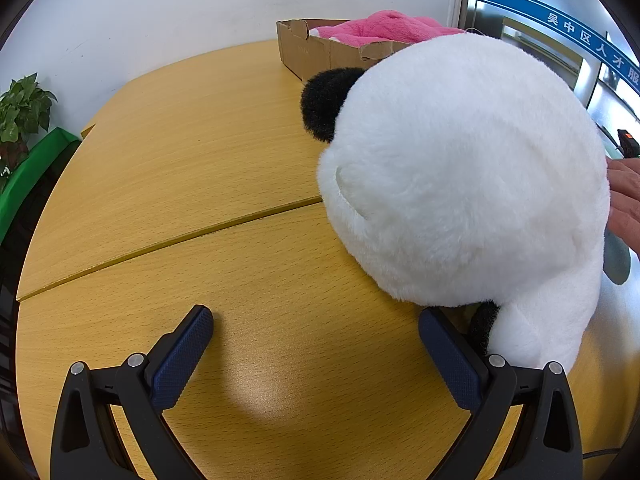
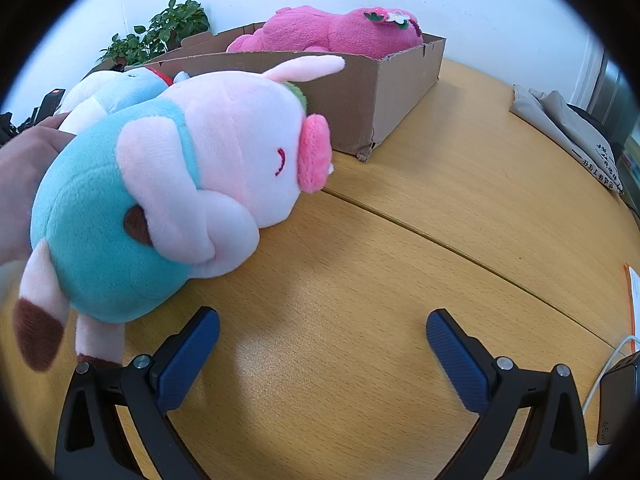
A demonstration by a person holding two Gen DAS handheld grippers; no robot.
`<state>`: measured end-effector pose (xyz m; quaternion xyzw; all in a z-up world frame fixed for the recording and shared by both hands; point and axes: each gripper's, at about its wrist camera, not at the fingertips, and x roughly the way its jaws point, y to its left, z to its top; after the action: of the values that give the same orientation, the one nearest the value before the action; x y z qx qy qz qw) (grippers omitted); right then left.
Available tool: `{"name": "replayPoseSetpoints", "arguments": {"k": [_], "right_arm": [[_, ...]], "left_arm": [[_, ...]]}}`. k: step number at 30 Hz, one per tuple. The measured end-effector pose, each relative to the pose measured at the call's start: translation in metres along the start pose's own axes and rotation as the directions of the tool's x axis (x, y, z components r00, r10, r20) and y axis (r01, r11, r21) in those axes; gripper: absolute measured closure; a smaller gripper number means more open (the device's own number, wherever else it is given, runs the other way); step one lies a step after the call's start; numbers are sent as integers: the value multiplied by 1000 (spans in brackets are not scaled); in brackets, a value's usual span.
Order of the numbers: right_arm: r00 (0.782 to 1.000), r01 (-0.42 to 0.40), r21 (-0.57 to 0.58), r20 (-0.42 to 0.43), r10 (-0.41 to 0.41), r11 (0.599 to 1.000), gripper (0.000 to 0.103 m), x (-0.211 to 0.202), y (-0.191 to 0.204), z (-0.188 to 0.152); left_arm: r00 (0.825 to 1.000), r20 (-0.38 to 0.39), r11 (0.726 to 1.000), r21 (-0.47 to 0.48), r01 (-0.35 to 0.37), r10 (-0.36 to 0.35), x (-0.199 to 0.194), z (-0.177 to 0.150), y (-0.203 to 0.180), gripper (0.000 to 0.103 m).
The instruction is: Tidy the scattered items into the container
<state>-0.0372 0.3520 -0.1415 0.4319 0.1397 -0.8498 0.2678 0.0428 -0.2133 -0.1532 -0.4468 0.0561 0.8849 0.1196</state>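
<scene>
A big white plush panda (image 1: pixel 460 168) with a black ear lies on the wooden table (image 1: pixel 180 168), right of my open, empty left gripper (image 1: pixel 316 328); its right finger (image 1: pixel 448 352) touches the panda's underside. A cardboard box (image 1: pixel 316 54) behind holds a pink plush (image 1: pixel 384 26). In the right wrist view a pink pig plush in teal clothes (image 2: pixel 180 184) lies left of my open, empty right gripper (image 2: pixel 323 332). The box (image 2: pixel 368 92) with the pink plush (image 2: pixel 332 32) stands behind it. Another pale plush (image 2: pixel 112 88) lies behind the pig.
A bare hand (image 1: pixel 626 196) touches the panda at the right, and a hand (image 2: pixel 24 168) rests on the pig's back. Potted plants (image 2: pixel 160 32) stand by the wall. A grey bag (image 2: pixel 568 128), cable and charger (image 2: pixel 616 392) lie at the table's right edge.
</scene>
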Motion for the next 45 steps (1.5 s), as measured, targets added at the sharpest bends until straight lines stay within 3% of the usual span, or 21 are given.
{"name": "replayPoseSetpoints", "arguments": {"k": [27,35,45], "right_arm": [[1000,0,0,0,0,1000,0,0,0,-1],[1000,0,0,0,0,1000,0,-1,0,-1],[1000,0,0,0,0,1000,0,-1,1,-2]], "left_arm": [[1000,0,1000,0,0,0,-22,-32,-30,0],[1000,-1,1000,-1,1,-1,-8,2,0,0],[1000,-1,1000,-1,1,-1,-13,-2,-4,0]]}}
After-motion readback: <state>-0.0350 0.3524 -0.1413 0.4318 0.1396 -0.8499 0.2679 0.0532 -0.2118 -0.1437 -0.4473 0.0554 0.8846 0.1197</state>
